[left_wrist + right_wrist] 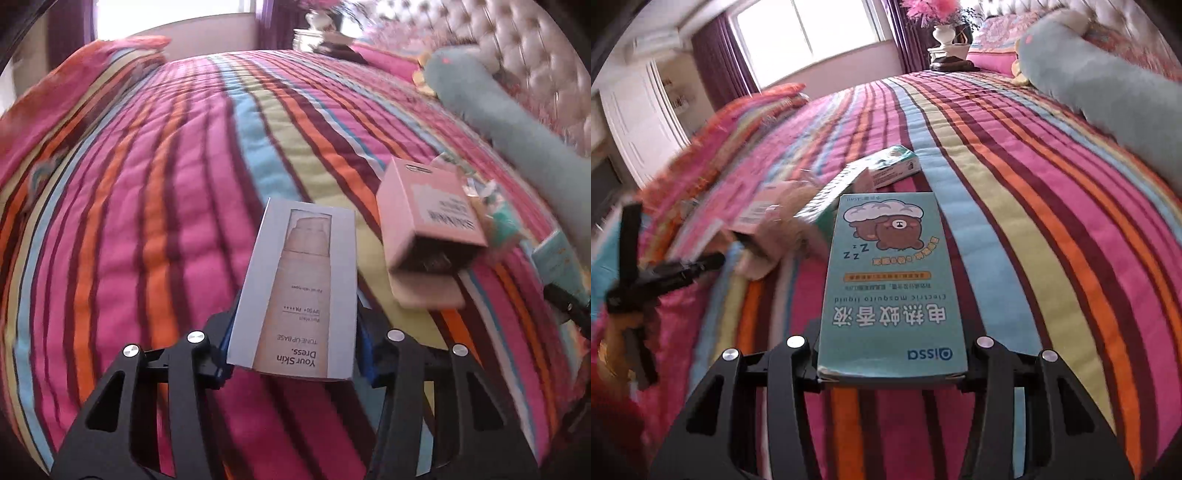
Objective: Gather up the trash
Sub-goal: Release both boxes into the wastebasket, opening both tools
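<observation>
Two boxes are being gripped at once: the left gripper [291, 354] is clamping a grey skincare carton [299, 291] at lower centre, the right gripper [892, 354] a teal mosquito-liquid box [890, 284]. Both should be lifting squarely, clear of the pink box [428, 218] lying on the striped bed [147, 184].

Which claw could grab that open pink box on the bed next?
Probably neither yet: the left claw is shut on the white box, the right claw on the teal box. The pink box seems nearer the left.
</observation>
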### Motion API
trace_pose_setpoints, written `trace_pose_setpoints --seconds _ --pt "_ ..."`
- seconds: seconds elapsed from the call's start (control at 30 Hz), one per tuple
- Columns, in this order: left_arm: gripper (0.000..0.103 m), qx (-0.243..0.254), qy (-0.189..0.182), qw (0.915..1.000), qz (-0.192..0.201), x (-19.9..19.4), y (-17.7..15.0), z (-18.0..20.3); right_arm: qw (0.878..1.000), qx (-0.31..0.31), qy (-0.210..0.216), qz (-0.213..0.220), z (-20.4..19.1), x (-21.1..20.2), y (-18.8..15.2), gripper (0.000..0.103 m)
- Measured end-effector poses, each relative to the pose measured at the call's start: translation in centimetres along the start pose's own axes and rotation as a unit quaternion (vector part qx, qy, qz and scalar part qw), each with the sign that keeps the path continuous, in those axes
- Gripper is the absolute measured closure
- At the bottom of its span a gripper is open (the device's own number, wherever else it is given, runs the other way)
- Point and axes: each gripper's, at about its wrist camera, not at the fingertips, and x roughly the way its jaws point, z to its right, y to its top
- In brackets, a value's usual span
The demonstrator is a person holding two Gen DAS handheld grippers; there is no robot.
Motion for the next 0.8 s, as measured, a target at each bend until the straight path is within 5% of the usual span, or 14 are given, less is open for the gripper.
trace_pose_setpoints --seconds 0.23,0.37,0.6,0.8 --pt "0.053 0.042 -0.014 0.9974 0.057 -10.2 -7.7 3.0 0.998 -0.011 0.054 0.037 0.0 -7.6 -3.8 0.058" --pt "0.053 0.048 -0.066 0.9957 0.044 -15.1 -14.3 6.2 0.995 -0.026 0.093 0.033 -0.9 -11.7 -7.9 0.058" --pt "0.053 0.036 -0.152 0.9876 -0.011 -20.0 -27.4 12.4 0.987 -0.075 0.133 -0.044 -3.3 -17.2 -17.8 0.058" --pt "0.053 0.017 -0.164 0.9840 -0.067 -20.9 -36.5 15.8 0.977 -0.058 0.157 -0.134 -4.4 -19.4 -25.6 0.058"
